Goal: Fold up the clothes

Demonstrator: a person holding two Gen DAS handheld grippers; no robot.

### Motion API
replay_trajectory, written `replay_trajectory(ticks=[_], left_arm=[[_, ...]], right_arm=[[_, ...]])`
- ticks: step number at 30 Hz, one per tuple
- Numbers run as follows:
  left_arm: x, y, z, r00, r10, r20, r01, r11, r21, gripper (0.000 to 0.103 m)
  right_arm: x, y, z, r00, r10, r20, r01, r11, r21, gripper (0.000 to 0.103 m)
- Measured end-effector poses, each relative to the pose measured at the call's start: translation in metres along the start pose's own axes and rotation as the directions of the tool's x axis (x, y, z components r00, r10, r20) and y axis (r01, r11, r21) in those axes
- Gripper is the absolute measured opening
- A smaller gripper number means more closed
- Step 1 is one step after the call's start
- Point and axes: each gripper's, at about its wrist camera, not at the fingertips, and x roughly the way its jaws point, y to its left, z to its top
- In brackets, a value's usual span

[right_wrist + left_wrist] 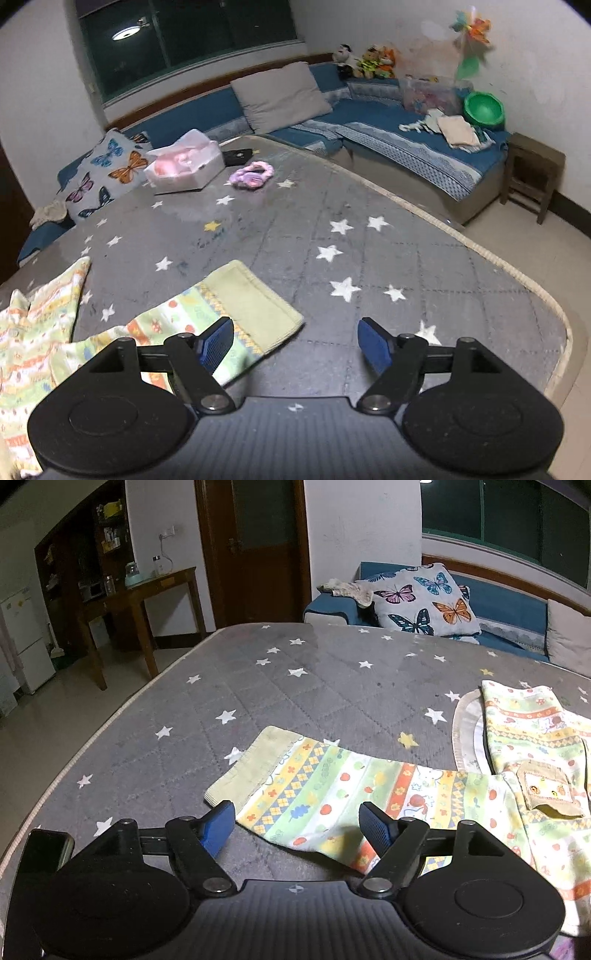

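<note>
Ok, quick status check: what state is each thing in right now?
Left gripper: open, empty.
Right gripper: open, empty.
Patterned shirt: spread flat, unfolded.
Left sleeve: stretched out flat.
Right sleeve: stretched out flat.
Plastic box: lid shut.
Door: closed.

open mattress (406,266) right, tissue box (184,166) far

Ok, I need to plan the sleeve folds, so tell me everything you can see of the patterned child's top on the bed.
The patterned top lies spread flat on the grey star-print mattress. It looks like soft cotton, pale with green, yellow and orange bands printed with fruit and leaves. One sleeve points toward the left hand-held gripper, the other toward the right hand-held gripper; each ends in a plain pale-green ribbed cuff. A tan patch pocket sits on the body. Both grippers are open, holding nothing.
</note>
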Motion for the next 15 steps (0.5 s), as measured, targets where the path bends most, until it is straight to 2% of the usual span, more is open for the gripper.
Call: replay_trajectory(ticks=[4,9,15], left_arm=[[0.003,0.004,-0.002,1.0,0.007,-0.001,-0.007,1.0,0.0,0.074],[0.014,0.017,-0.003,0.999,0.031,-0.013,-0.031,0.999,-0.013,0.064],[0.035,0.032,0.0,0.995,0.093,-0.02,-0.094,0.995,-0.036,0.064]], right_arm=[[-0.003,0.021,0.003,0.999,0.044,0.01,-0.043,0.994,-0.098,0.076],[0.0,0.05,0.003,0.993,0.114,-0.029,-0.118,0.967,-0.226,0.076],[0.011,0.063,-0.001,0.989,0.119,-0.082,-0.138,0.951,-0.275,0.076]])
